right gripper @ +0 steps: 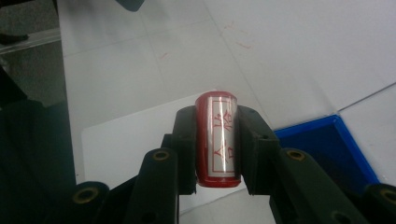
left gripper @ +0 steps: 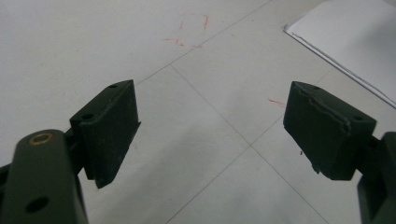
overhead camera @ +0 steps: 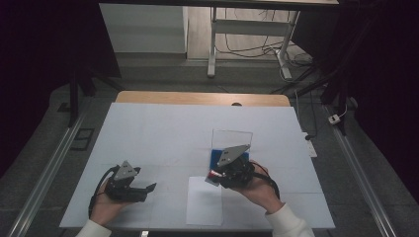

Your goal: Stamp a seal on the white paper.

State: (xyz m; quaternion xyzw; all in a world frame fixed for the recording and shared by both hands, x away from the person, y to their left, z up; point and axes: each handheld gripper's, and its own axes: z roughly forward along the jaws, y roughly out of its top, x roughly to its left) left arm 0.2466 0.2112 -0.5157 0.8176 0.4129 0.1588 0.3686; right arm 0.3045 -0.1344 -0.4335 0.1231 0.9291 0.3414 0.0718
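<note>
**Right gripper view: red stamp clamped in my claw**

Right gripper view puts the stamp (right gripper: 217,139) nearest of all, pinched between the two black jaws of my right gripper (right gripper: 217,140), which press on both of its sides. It is a short red cylinder with a silvery label running along it, framed in red and printed with red characters; its far end is rounded. Just under and beyond my jaws lies a white sheet of paper (right gripper: 126,140), and to the right of them a blue tray (right gripper: 327,140) on the white table (right gripper: 289,51).

The high view adds what that one cannot: a clear panel (overhead camera: 232,139) standing upright at the far side of the blue tray, beyond my right gripper (overhead camera: 216,176).

My left gripper (left gripper: 210,130) holds nothing; in the left gripper view its jaws stand wide apart over bare table, with faint red marks (left gripper: 187,35) farther out.
</note>
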